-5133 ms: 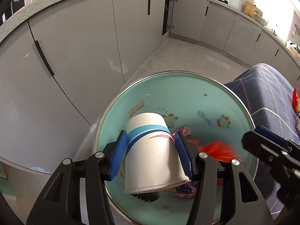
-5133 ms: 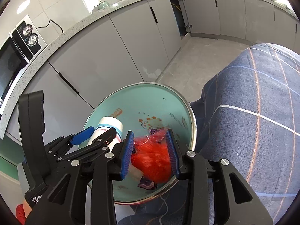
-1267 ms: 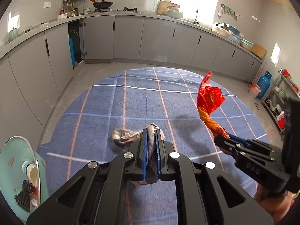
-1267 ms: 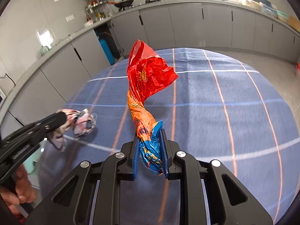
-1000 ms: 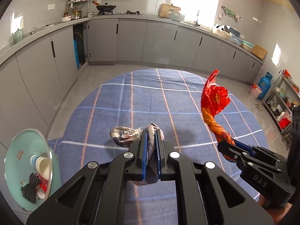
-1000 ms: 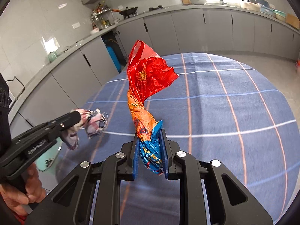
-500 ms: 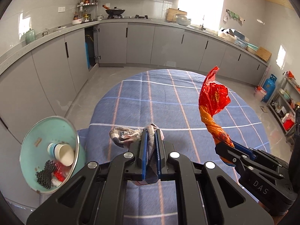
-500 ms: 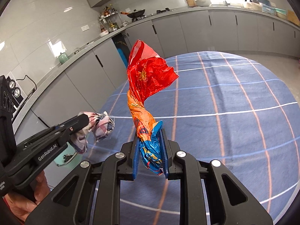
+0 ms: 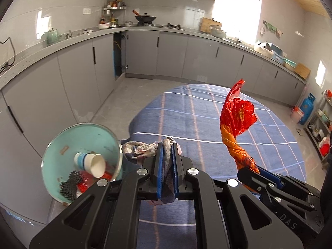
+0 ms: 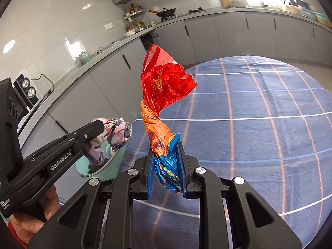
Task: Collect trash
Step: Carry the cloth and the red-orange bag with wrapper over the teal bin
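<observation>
My left tongs point(image 9: 166, 166) stay clenched on the crumpled rag point(image 9: 143, 150), right tongs point(image 10: 167, 172) on the twisted red wrapper point(image 10: 164, 91); both have swung over toward the teal bin point(image 9: 62, 143), now nearer, drop-off probably next.

This is a home kitchen. Flat grey cabinet doors with slim black handles point(image 9: 93, 70) run under a speckled grey stone worktop point(image 9: 62, 41) that wraps round two walls. A black wok with a wooden handle point(image 9: 145, 17) sits at the far corner of that worktop, beside a small metal rack of sauce bottles point(image 9: 115, 2). A pale green kettle point(image 9: 49, 36) stands near the worktop's left end, and a wooden chopping board point(image 9: 208, 23) leans by the bright window point(image 9: 236, 2). White glossy wall tiles point(image 10: 62, 20) back it all. A blue gas cylinder point(image 9: 307, 108) stands on the floor at the right.
</observation>
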